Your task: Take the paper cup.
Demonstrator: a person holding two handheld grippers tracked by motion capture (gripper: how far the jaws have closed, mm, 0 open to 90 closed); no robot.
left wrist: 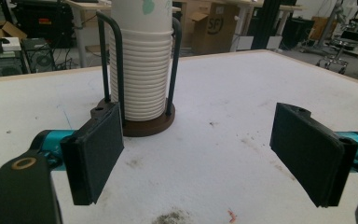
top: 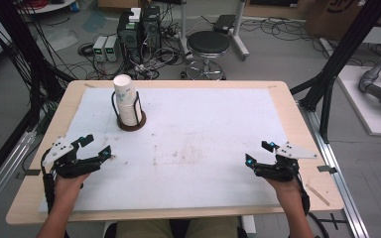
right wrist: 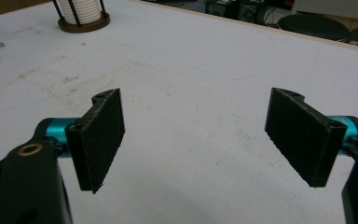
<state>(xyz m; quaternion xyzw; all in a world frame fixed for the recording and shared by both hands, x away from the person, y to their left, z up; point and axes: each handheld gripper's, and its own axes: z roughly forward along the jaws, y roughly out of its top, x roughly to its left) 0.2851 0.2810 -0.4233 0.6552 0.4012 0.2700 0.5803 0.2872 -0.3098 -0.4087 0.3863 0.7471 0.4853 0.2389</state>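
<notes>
A tall stack of ribbed white paper cups (top: 126,104) stands in a round brown-based holder with black wire uprights (top: 138,106) at the far left of the bench (top: 287,106), a pale wood top under a scuffed, stained white mat. The left gripper (top: 95,147) rests near left, pointing toward the cups, its flat black padded jaws wide apart with nothing between them. The right gripper (top: 259,152) sits near right, well apart from the cups, jaws likewise spread and empty.
</notes>
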